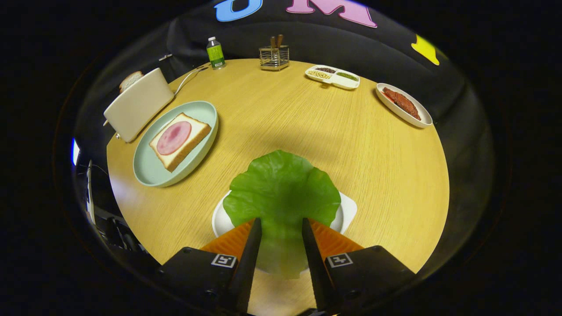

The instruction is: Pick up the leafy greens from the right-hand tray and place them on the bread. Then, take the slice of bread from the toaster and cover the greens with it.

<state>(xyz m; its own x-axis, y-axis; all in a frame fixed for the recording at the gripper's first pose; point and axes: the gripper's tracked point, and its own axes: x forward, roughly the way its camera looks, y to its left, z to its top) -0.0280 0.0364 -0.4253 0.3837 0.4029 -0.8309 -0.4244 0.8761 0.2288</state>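
The tool (281, 228) hangs over the leafy greens (281, 188), its two fingers spread apart with the leaf's stalk end running between them — neither finger clearly presses on it, so nothing looks gripped yet. The greens lie on a small white tray (349, 210) just ahead of the fingers, the ruffled edge spilling past the tray's rim toward the middle of the tabletop (307, 127).

The leaf looks thin, light and floppy, probably with a smooth, slightly slick skin; it should drape and fold when lifted, not hold its shape. The thicker stalk end between the fingers seems the best place to pinch — a firm close there, low to the tray, should keep it from sliding out.

Beyond and to the left, the bread (180, 140) with a round slice of ham (174, 138) waits on a pale green plate (149, 171). Behind it stands the toaster (138, 105), a slice of bread (130, 80) poking from its top.
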